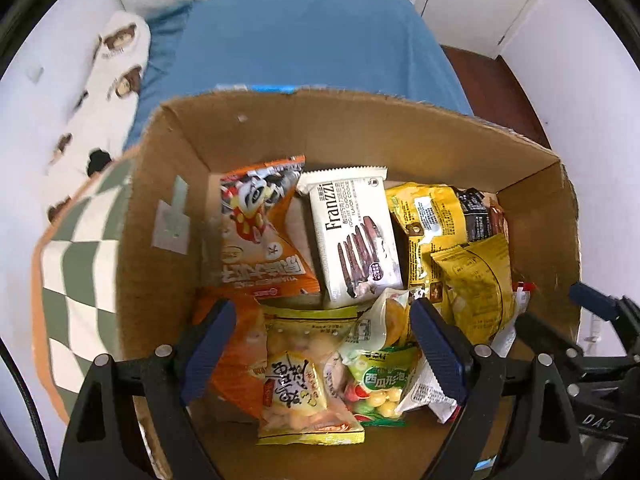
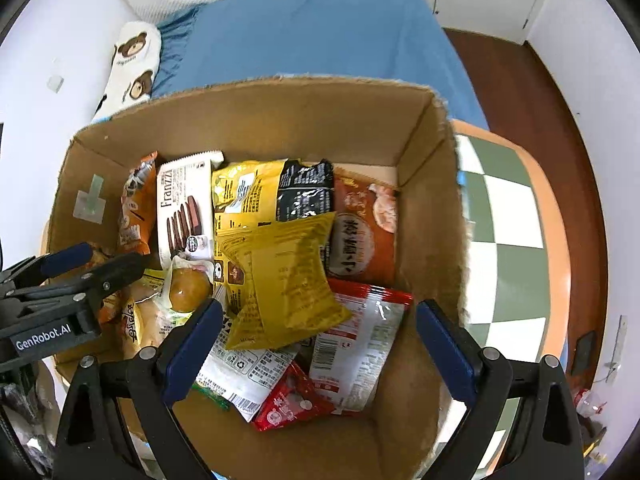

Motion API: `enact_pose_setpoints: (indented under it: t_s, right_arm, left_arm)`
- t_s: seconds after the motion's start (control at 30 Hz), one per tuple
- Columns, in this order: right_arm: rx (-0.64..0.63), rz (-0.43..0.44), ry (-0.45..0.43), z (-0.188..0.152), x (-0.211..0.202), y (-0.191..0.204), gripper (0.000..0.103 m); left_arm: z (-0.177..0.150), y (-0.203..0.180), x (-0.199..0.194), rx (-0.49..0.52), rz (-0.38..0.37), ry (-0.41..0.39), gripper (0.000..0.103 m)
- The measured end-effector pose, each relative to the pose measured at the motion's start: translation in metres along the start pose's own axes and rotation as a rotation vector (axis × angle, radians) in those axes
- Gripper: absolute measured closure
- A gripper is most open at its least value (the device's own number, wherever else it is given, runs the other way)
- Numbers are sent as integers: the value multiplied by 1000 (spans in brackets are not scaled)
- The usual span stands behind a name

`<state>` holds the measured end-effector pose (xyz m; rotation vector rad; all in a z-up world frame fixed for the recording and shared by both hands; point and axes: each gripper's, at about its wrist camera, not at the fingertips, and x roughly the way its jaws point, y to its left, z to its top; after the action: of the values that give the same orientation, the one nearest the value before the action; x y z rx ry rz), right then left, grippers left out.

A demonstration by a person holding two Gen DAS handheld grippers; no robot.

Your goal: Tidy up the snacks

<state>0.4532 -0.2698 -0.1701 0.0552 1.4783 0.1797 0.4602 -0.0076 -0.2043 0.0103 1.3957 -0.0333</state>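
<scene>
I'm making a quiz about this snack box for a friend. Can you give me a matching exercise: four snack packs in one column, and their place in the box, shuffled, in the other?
Things:
1. Franzzi cookie pack
2. orange panda bag
3. watermelon gum bag
4. red sachet

Places:
A. against the box's left wall
B. between the open left gripper's fingers
C. near edge, between the open right gripper's fingers
D. between the orange bag and the yellow packs

Pairs: 1-D, 2-A, 3-B, 4-C

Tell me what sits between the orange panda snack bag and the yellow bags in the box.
The white Franzzi cookie pack stands between the orange panda bag and the yellow bags, clearest in the left wrist view.
</scene>
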Motion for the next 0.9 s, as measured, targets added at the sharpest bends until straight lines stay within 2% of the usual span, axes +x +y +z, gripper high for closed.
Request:
enact_pose_setpoints:
  t_s: [0.2, 0.5, 0.73, 0.9]
  right_arm:
    - [-1, -19, -65, -14, -33, 4, 4]
    - [-1, -41, -220, -57, -92, 8, 4]
    - [-13, -31, -352, -114, -152, 19, 3]
    - [-21, -37, -423, -160, -189, 26, 2]
  left_arm:
    - [-25, -6, -43, -14, -7, -78, 14]
    - [-75, -2, -114, -45, -9, -236, 14]
    - [-134, -6, -174, -48, 29, -365, 14]
    - [-173, -8, -204, -55, 47, -411, 14]
